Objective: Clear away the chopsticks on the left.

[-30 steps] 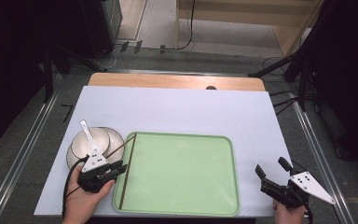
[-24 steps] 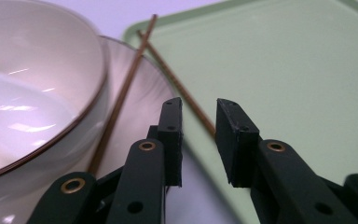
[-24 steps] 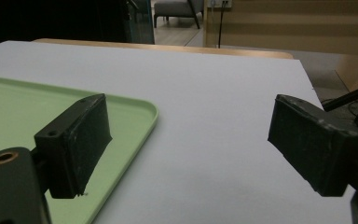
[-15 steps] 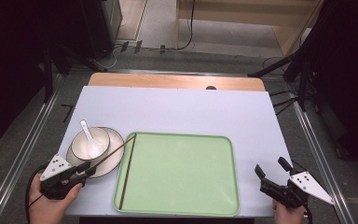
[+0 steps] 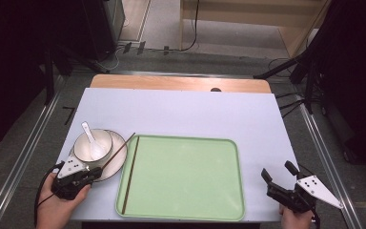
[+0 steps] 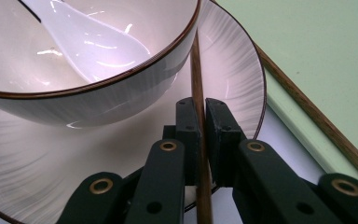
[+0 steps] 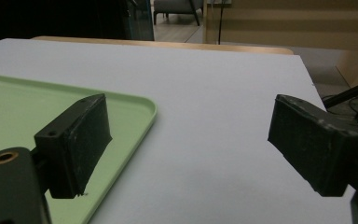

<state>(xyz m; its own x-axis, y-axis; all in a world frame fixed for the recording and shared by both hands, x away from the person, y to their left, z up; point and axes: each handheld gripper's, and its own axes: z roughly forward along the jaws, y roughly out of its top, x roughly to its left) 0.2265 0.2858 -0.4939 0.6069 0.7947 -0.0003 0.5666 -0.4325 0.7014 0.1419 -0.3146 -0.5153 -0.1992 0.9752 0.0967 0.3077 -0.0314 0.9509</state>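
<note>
Left hand-held gripper point(image 6: 201, 109) returned, clamping chopstick point(image 6: 196, 65)

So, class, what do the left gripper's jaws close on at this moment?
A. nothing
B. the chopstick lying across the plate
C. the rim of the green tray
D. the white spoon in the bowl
B: in the left gripper view, the left gripper has its jaws pressed on the chopstick that crosses the plate beside the bowl.

Brown chopstick point(image 6: 196, 74) between black left gripper point(image 6: 202, 109) jaws; white bowl point(image 6: 98, 88), brown-rimmed; pale green tray point(image 5: 186, 176) right.
</note>
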